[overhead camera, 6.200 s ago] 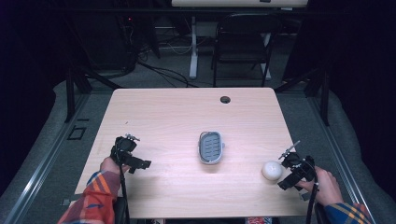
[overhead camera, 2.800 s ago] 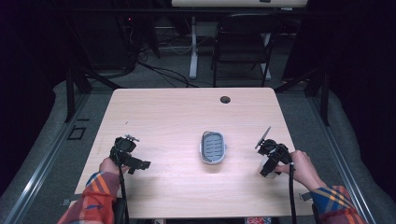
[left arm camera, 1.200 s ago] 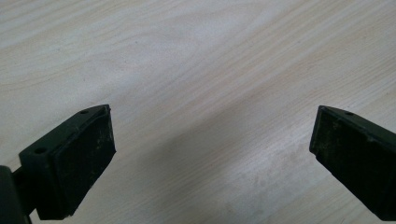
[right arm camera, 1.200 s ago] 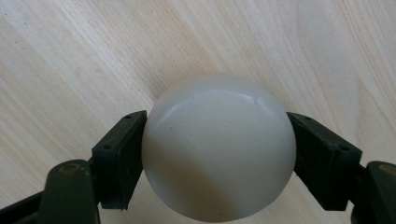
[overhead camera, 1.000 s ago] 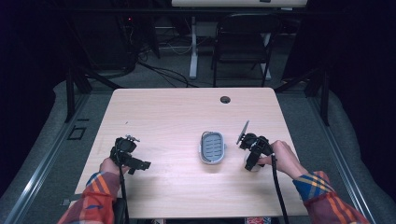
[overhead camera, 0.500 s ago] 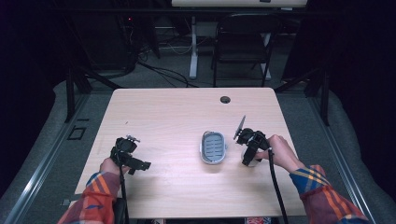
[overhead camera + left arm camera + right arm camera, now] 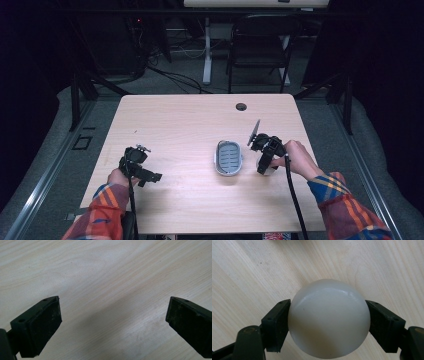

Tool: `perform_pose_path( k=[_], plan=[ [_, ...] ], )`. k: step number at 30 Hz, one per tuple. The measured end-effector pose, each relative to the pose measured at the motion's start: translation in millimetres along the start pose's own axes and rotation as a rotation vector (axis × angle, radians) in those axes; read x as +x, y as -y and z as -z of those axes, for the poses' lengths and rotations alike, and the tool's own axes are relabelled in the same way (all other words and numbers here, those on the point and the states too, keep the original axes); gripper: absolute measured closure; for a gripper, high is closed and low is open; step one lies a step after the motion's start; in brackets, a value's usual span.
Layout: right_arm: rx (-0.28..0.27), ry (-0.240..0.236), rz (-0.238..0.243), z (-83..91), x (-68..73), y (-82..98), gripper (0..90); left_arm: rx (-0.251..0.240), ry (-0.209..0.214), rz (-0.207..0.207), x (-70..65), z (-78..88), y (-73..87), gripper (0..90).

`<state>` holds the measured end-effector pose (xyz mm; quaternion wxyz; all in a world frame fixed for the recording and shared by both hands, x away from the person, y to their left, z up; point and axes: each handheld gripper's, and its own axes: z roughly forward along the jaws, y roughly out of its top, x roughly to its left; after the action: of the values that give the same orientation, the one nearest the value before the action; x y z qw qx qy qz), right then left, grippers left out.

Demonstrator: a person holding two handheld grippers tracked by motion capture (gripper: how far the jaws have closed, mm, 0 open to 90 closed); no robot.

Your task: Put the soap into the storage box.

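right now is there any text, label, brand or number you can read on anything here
None. The white ball in the right tongs is plain, with no print. The grey dish shows ribs but no lettering. The table is bare wood grain. The left tongs carry no marking.

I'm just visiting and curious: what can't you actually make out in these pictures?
- High view: the white ball is mostly hidden by the right claw and hand.
- Right gripper view: the ball's underside is cut off by the bottom edge.
- High view: the grey dish's ribbed inside is too small to read.
- Left gripper view: the left claw's body is out of frame.
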<state>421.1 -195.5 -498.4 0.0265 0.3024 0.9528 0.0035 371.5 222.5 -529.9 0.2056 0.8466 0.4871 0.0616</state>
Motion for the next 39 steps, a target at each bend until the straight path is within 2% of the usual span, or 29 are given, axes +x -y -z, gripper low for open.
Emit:
perform_pose_path(
  k=[9,20,22,30,39],
  plan=[
    [-0.007,0.002,0.001,8.2,-3.5,-10.0,23.9,0.001,0.001,0.002,0.2,-0.2,0.0,0.2],
    [-0.001,0.024,0.018,27.8,-7.9,-25.6,23.9,0.001,0.001,0.002,0.0,-0.1,0.1,0.2],
    [-0.005,0.011,0.019,31.2,-8.8,-28.1,23.9,0.0,0.004,0.003,0.0,-0.1,0.2,0.2],
    [-0.005,0.023,0.034,41.5,-7.7,-40.8,23.9,0.005,0.007,-0.002,0.4,-0.5,-0.5,0.2],
    [-0.008,0.028,0.065,44.9,-1.6,-58.0,23.9,0.007,0.007,-0.003,0.5,-0.5,-0.4,0.3]
  ],
)
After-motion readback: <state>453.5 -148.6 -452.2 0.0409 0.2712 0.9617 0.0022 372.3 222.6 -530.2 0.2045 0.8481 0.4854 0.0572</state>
